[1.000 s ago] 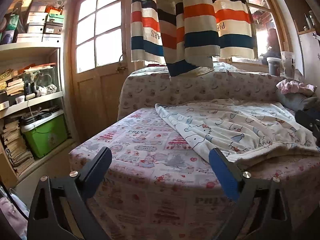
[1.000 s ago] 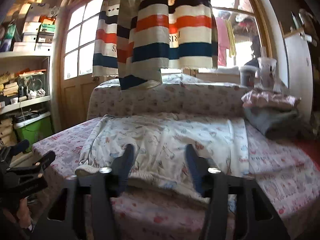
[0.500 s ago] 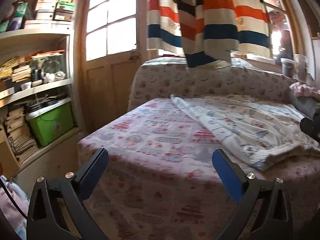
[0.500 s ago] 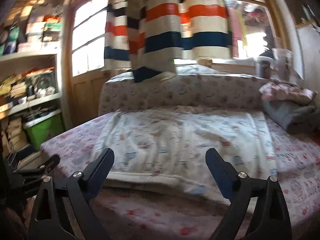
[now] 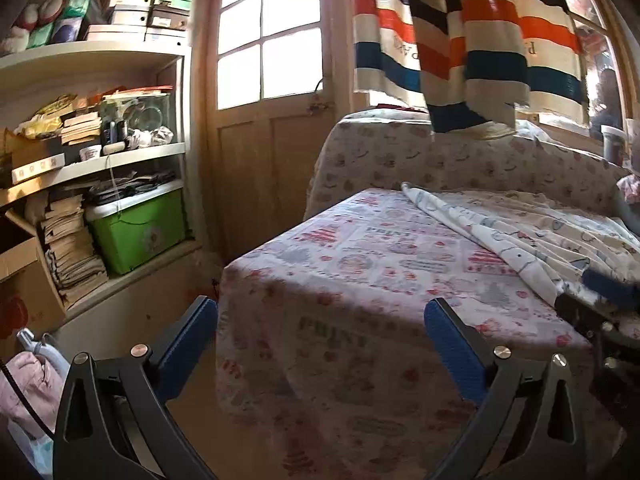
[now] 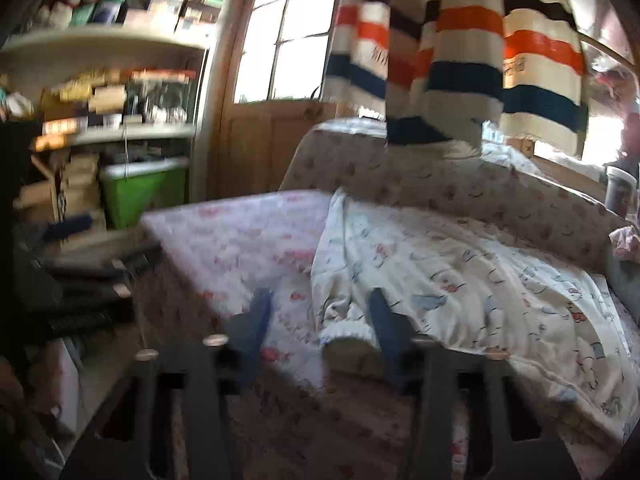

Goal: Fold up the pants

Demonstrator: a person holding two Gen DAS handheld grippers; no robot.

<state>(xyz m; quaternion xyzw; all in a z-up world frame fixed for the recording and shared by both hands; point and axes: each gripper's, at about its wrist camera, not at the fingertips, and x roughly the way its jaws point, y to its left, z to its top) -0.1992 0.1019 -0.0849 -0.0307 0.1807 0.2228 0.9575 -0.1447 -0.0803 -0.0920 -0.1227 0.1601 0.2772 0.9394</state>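
Observation:
White printed pants (image 6: 460, 280) lie spread on the patterned bed (image 6: 240, 240), one cuff end near the front edge. My right gripper (image 6: 320, 320) is open, its blue fingers on either side of that cuff (image 6: 348, 328), partly narrowed; the view is blurred. My left gripper (image 5: 320, 328) is open and empty, held off the bed's front left corner. In the left wrist view the pants (image 5: 520, 236) lie on the right of the bed (image 5: 360, 264), and the right gripper's finger (image 5: 608, 284) shows at their edge.
Shelves (image 5: 92, 152) with boxes, papers and a green bin (image 5: 136, 232) stand on the left. A wooden door with windows (image 5: 272, 120) is behind. A striped towel (image 5: 472, 48) hangs over the bed's backrest (image 5: 440, 164). Folded clothes (image 6: 624, 240) lie at far right.
Both grippers have swung left and pulled back towards the bed's front left corner. The right gripper's fingers have narrowed around the pants cuff. The left gripper stays wide open.

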